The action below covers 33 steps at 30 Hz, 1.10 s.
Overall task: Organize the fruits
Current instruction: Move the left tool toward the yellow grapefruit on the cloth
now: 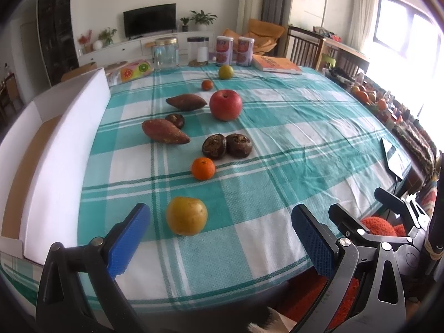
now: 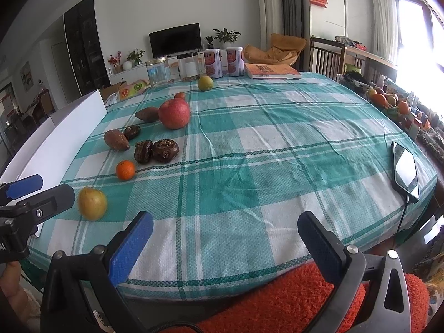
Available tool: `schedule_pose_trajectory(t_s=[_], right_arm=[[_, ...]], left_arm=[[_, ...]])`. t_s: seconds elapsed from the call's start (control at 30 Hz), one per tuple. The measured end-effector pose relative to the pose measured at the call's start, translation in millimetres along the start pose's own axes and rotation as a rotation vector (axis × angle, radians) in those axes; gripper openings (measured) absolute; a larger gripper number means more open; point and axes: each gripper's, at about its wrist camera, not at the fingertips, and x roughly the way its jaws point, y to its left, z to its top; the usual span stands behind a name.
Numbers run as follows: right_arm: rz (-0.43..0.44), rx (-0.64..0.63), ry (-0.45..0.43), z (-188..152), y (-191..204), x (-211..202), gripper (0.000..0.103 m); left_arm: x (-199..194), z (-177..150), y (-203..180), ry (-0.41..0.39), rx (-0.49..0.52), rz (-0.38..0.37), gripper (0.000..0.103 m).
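On the green checked tablecloth [image 1: 277, 138] lie a yellow pear [image 1: 186, 216], an orange mandarin [image 1: 203, 168], a red apple [image 1: 225, 104], two sweet potatoes [image 1: 163, 131], a small mandarin [image 1: 207, 85], a yellow-green citrus [image 1: 225, 72] and dark brown mushroom-like pieces [image 1: 227, 145]. My left gripper [image 1: 220, 238] is open and empty, just short of the pear. My right gripper [image 2: 224, 245] is open and empty over the table's front edge; the pear [image 2: 92, 203] is to its left. A white open box [image 1: 55, 149] stands at the table's left.
Jars [image 1: 165, 53], two cans [image 1: 224, 50] and an orange book [image 1: 277, 63] line the far edge. A phone [image 2: 405, 169] with a cable lies at the right edge. A fruit tray [image 2: 388, 100] sits beyond the table on the right. An orange cushion [image 2: 277, 305] is below.
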Motion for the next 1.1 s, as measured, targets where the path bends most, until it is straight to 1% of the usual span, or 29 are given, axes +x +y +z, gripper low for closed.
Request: schedule_pose_trajectory(t_s=[0.43, 0.53, 0.7, 0.87, 0.97, 1.03, 1.1], right_arm=[[0.000, -0.001, 0.007, -0.5, -0.3, 2.9, 0.103], [0.000, -0.001, 0.007, -0.2, -0.3, 2.6, 0.103], [0.002, 0.000, -0.001, -2.0, -1.2, 3.2, 0.103], [-0.003, -0.014, 0.011, -2.3, 2.4, 5.9, 0.103], [-0.005, -0.016, 0.013, -2.1, 2.9, 4.9, 0.103], [-0.006, -0.014, 0.015, -2.3, 3.0, 4.8, 0.103], [-0.008, -0.012, 0.017, -3.0, 3.1, 4.3, 0.103]], left_arm=[[1.2, -0.7, 1.5, 0.002, -0.004, 0.001, 0.102], [0.5, -1.6, 4.3, 0.004, 0.003, 0.016, 0.102], [-3.8, -11.5, 32.9, 0.032, -0.021, 0.034, 0.102], [7.6, -32.0, 63.0, 0.109, -0.057, 0.096, 0.102], [19.2, -35.9, 67.7, 0.162, -0.082, 0.075, 0.102], [23.3, -31.8, 60.2, 0.160, -0.068, 0.048, 0.102], [28.4, -25.6, 48.2, 0.145, -0.026, 0.029, 0.102]])
